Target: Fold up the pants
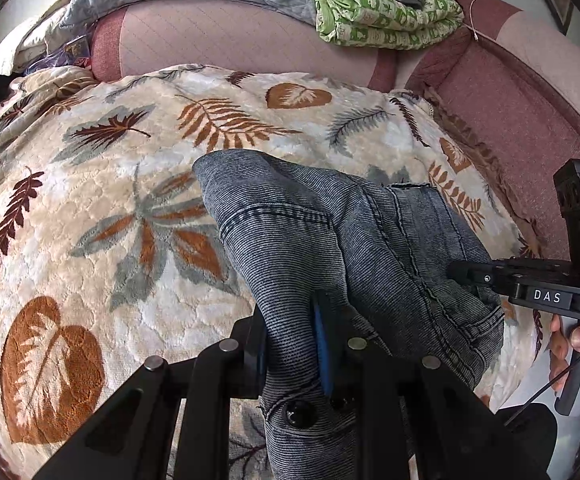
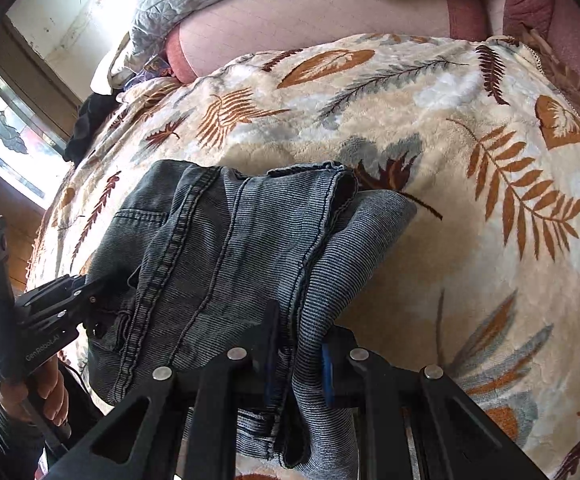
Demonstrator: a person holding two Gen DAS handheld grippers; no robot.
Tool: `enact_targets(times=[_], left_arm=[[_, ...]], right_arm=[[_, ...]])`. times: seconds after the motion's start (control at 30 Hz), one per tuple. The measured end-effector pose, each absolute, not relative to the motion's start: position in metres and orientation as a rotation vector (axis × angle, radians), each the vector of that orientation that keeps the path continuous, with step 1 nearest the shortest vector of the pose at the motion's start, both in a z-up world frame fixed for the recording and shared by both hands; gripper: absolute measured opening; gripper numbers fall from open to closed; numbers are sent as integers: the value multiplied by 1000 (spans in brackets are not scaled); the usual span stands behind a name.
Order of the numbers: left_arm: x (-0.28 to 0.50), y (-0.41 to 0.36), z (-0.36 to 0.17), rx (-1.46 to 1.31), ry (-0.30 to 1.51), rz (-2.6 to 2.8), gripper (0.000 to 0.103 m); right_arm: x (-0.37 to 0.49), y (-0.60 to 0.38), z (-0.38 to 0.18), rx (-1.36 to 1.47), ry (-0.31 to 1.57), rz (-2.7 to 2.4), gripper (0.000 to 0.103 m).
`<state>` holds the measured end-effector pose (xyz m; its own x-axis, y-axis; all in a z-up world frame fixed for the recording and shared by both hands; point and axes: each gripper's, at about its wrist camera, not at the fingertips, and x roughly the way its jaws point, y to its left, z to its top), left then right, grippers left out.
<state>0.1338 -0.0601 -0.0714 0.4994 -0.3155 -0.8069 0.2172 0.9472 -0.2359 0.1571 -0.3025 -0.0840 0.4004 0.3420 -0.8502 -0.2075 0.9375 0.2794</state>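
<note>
The pants (image 1: 329,240) are blue-grey jeans, bunched in a thick bundle and held up a little over the leaf blanket (image 1: 90,200), near the front edge of it. The left gripper (image 1: 291,344) has its jaws closed on a thick fold of the cloth, and the right gripper (image 2: 297,356) has its jaws closed on another bunch of layers. The cloth is heavy and there are many layers in each grip, so I think one layer could slip out and the fold could go crooked. If the two hands pull apart too hard, the bundle could open up again. If they let go too soon, it could drop in a messy heap. The legs and waist are hard to tell apart in the bundle. The bottom of the pants is hidden behind the grippers. The far sofa back (image 1: 210,36) holds a green quilt (image 1: 381,12), partly cut off.
</note>
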Motion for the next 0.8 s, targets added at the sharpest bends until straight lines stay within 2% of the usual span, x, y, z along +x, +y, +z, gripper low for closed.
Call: enact_targets(times=[0.17, 0.23, 0.27, 0.3, 0.37, 0.4, 0.47, 0.57, 0.63, 0.7, 0.8], left_arm=[[134, -59, -71, -111, 1004, -328, 21], [134, -60, -74, -103, 1011, -326, 21], [134, -59, -76, -105, 1017, -317, 27], [135, -57, -78, -109, 1029, -305, 43], [135, -51, -78, -117, 1029, -256, 68], [133, -46, -75, -127, 1004, -238, 71], [129, -37, -68, -122, 988, -189, 71], [118, -23, -59, -133, 976, -103, 72], [106, -18, -53, -139, 966, -43, 72], [92, -17, -47, -139, 948, -36, 74], [68, -24, -38, -112, 915, -38, 76]], right_arm=[[157, -300, -80, 122, 1112, 347, 18], [159, -301, -85, 125, 1136, 336, 22], [159, -302, -87, 126, 1141, 323, 25], [160, -305, -90, 132, 1148, 308, 39], [159, -310, -92, 156, 1154, 285, 62], [156, -311, -90, 156, 1143, 276, 63], [149, -317, -82, 166, 1114, 244, 64], [128, -331, -62, 208, 1024, 149, 71], [105, -333, -47, 208, 925, 91, 79], [78, -328, -36, 179, 834, 45, 95], [43, -316, -33, 140, 760, 12, 98]])
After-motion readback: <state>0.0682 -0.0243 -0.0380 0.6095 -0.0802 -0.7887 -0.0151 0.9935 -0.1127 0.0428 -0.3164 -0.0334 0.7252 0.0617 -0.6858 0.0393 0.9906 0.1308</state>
